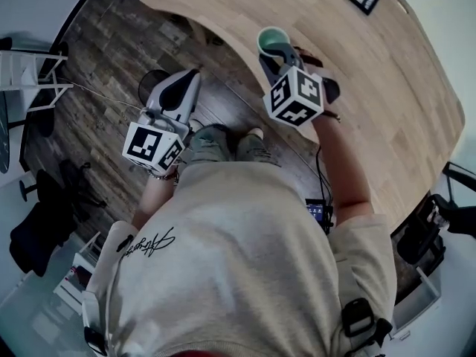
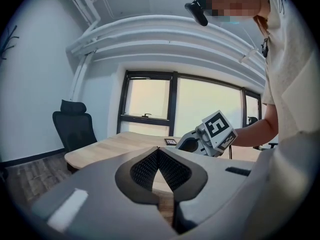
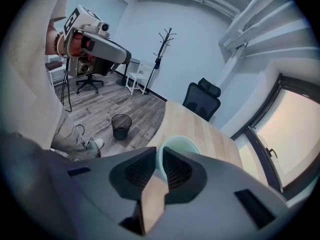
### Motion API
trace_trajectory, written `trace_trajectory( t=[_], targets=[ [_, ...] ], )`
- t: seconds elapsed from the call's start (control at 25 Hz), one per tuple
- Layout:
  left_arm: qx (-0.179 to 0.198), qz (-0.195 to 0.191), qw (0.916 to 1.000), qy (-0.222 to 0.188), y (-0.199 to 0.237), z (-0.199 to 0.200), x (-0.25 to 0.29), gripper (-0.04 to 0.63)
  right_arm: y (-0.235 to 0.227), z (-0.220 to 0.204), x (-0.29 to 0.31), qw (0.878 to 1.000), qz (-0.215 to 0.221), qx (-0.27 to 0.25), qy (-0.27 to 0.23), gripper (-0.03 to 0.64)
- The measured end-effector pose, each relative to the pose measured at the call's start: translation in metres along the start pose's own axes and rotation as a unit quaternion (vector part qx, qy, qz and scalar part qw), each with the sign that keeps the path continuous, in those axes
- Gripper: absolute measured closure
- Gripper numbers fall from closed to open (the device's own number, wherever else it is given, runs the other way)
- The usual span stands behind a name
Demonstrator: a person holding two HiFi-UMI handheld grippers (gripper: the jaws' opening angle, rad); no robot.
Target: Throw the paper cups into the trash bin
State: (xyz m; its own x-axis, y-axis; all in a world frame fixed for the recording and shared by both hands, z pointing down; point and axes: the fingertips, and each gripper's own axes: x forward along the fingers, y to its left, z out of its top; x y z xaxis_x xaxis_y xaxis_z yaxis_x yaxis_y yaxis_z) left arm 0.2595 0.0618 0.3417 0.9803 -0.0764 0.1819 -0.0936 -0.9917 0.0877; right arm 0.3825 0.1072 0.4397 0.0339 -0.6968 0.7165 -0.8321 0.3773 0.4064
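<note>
The right hand-held gripper [image 3: 158, 160], tilted downward on an outstretched forearm, grips the wall of the cup [image 3: 181, 144] at its rim, while the left hand-held gripper [image 2: 159, 151] points roughly level, its jaws closed on nothing. The cup hangs over the curved edge of the pale wooden bench [image 1: 357, 88], well apart from the black mesh bin [image 3: 121, 126] on the dark plank floor [image 1: 104, 58]. It is pale green, mouth up.

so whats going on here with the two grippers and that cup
A person holds a gripper in each hand. The right gripper pinches the wall of a pale green paper cup above the wooden table. The left gripper is shut and empty. The trash bin stands on the floor, the cup not yet in it.
</note>
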Motion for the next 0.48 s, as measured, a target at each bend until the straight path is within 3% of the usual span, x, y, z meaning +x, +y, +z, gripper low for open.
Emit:
trace_trajectory(
  t=[0.48],
  targets=[
    [-0.015, 0.065, 0.9976, -0.018, 0.064, -0.006, -0.059, 0.592, 0.025, 0.075, 0.039, 0.998, 0.032, -0.048, -0.018, 0.571]
  ],
)
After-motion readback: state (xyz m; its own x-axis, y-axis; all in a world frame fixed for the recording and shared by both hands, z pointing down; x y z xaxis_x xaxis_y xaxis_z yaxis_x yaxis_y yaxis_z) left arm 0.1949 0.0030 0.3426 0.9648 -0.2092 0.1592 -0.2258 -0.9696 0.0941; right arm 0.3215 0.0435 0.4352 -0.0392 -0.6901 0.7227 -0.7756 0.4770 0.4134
